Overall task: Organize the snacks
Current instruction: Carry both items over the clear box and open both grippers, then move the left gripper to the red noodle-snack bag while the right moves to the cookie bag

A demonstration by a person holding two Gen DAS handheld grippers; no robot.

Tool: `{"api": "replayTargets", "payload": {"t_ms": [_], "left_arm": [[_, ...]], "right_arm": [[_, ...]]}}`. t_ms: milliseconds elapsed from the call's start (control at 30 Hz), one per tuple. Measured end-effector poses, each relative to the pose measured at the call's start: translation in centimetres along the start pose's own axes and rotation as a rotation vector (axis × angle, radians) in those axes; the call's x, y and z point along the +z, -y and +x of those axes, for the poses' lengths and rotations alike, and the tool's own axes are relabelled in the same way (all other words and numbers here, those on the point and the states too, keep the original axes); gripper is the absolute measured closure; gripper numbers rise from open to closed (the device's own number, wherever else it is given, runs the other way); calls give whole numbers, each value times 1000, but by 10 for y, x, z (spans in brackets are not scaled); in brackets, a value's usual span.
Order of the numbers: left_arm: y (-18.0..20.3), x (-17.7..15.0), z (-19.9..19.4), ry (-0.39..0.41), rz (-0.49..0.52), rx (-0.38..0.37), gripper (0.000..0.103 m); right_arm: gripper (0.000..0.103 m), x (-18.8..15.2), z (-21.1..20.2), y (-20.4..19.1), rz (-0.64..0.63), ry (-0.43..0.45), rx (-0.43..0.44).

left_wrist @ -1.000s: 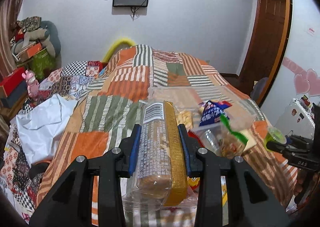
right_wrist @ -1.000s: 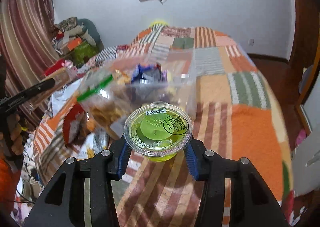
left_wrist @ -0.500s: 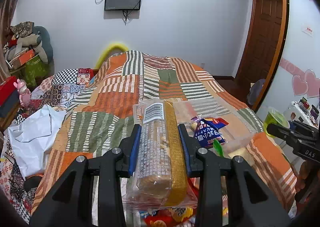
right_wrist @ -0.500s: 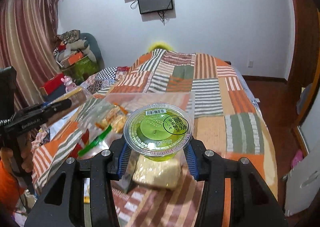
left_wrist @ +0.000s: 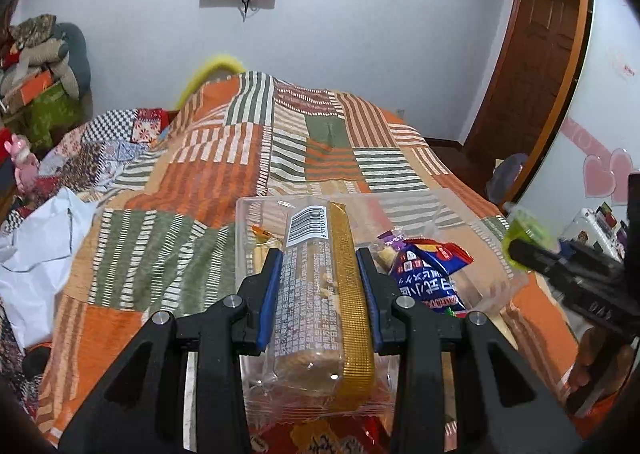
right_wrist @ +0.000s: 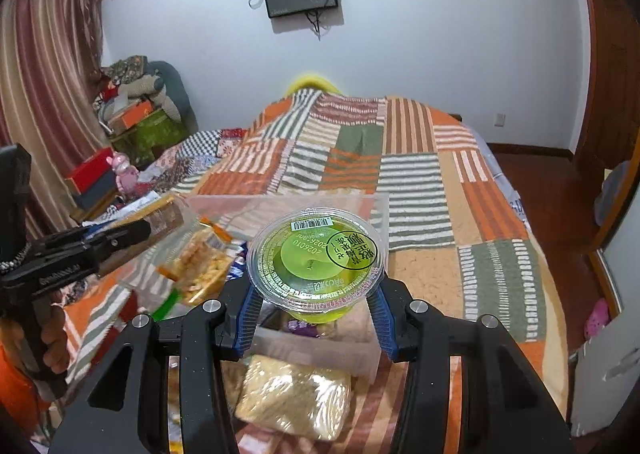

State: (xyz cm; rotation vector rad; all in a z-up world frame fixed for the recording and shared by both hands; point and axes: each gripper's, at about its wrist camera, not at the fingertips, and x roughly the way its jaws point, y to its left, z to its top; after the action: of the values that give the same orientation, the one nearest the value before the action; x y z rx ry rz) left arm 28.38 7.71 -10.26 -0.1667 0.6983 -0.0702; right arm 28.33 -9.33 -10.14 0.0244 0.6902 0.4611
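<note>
Jaws around biscuit pack [left_wrist: 320, 294], jelly cup [right_wrist: 316, 254]

The left gripper [left_wrist: 318, 286], black with blue pads, points forward and somewhat down, its jaws clamped on both long sides of a clear-wrapped biscuit pack [left_wrist: 320, 294] with a gold strip. The right gripper [right_wrist: 316, 306] tilts likewise, its jaws pinching a round green jelly cup [right_wrist: 316, 256] beneath its rim. A hand [right_wrist: 50, 338] grips the left gripper's handle.

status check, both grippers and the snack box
Left gripper shut on biscuit pack. Right gripper shut on green jelly cup. Both above clear box; nothing blocking.
</note>
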Motion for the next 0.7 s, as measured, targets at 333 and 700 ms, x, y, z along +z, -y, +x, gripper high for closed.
{"api": "replayTargets", "payload": {"t_ms": [333, 700], "left_arm": [[4, 3, 21, -37, 25, 5, 67], [20, 4, 5, -4, 73, -8, 66]], "right_arm": [[58, -4, 30, 6, -2, -75, 11], [47, -2, 22, 0, -22, -71, -9]]}}
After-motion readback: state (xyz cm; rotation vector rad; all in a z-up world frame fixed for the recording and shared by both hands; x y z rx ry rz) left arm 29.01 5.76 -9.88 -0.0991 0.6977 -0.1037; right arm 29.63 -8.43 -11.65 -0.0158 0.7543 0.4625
